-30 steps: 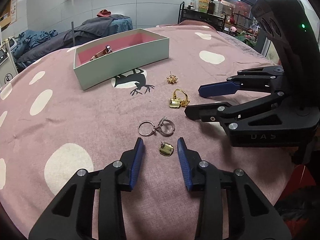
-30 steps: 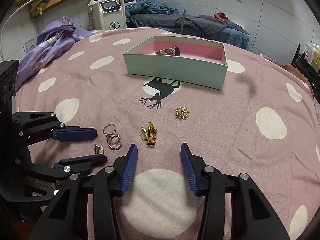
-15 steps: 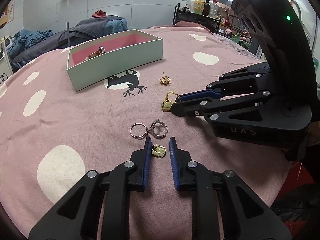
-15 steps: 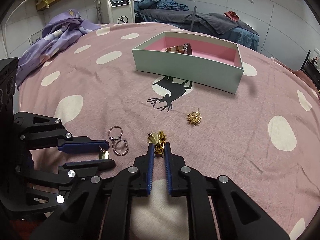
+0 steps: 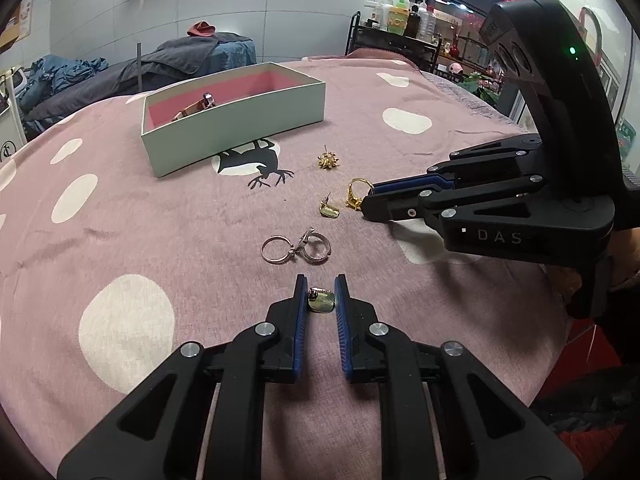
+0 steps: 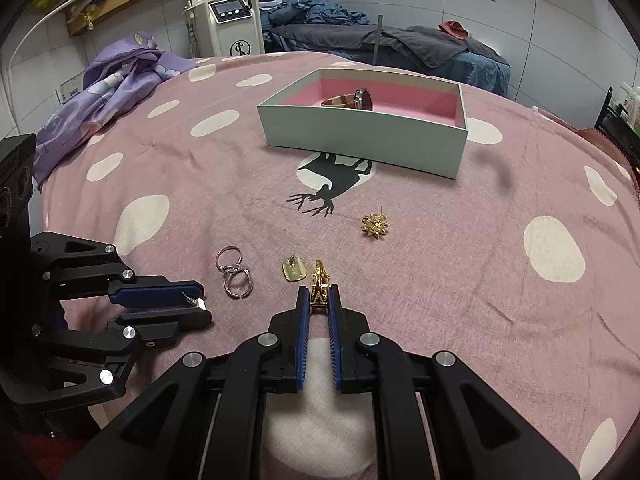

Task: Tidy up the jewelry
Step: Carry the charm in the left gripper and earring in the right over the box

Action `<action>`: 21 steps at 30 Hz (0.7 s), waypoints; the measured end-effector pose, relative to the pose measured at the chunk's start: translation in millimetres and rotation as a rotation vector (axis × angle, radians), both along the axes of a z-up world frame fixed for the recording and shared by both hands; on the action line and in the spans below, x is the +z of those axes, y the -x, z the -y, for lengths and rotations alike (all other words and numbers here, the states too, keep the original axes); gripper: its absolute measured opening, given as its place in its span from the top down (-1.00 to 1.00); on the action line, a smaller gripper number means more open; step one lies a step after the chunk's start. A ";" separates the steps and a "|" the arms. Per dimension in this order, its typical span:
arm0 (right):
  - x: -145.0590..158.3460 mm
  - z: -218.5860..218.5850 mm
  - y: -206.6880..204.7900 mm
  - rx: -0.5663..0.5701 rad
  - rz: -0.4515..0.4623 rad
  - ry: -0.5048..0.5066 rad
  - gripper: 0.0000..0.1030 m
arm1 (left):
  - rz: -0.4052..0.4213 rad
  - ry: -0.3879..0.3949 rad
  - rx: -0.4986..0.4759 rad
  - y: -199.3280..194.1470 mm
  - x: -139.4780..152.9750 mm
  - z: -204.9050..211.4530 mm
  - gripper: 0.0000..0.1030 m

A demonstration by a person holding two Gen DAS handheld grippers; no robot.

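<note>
Between the left gripper [image 5: 321,289] fingertips sits a pinched gold earring [image 5: 321,301], jaws just closed. Beside it, the right gripper [image 6: 319,294] clamps a gold ring [image 6: 319,282]; box [image 6: 360,136] ahead.

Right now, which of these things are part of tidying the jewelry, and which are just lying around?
Part of the job:
box
watch
silver rings
gold stud, in left gripper
gold ring, in right gripper
flat gold earring
spiky gold earring

Just lying about:
purple cloth
bottles
machine
</note>
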State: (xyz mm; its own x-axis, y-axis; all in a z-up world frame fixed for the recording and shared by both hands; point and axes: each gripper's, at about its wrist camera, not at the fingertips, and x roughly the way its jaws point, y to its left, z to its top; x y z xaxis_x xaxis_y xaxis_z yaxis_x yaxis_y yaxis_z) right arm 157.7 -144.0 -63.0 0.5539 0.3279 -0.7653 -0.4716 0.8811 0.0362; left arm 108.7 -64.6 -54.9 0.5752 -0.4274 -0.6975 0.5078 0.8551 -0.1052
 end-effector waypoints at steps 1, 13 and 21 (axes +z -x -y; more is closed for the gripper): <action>1.2 1.8 0.5 -0.003 -0.001 -0.007 0.83 | 0.000 0.005 0.000 0.7 1.1 -1.2 0.72; 24.9 12.8 3.0 -0.009 0.036 -0.065 0.83 | 0.030 0.016 0.016 -2.7 16.0 -10.7 0.72; 43.0 6.4 -5.7 0.007 0.085 -0.053 0.83 | 0.063 0.023 0.024 -22.0 30.9 -19.0 0.72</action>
